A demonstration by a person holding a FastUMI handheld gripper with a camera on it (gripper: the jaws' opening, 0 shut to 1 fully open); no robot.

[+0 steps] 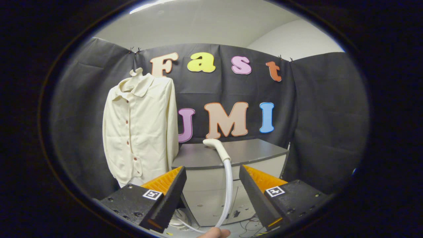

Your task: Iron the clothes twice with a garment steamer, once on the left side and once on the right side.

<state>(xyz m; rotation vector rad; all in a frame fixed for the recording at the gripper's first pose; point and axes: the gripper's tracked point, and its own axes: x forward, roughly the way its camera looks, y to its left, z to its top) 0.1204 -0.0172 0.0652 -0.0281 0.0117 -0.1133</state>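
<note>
Steamer head (216, 147) beyond open hand-held gripper (211, 178), shirt (140, 129) leftward

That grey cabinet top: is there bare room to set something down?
Yes. The cabinet top is bare beyond the steamer head that lies at its near edge. It is crowded where the shirt hangs beside it. The open gripper straddles the hose.
</note>
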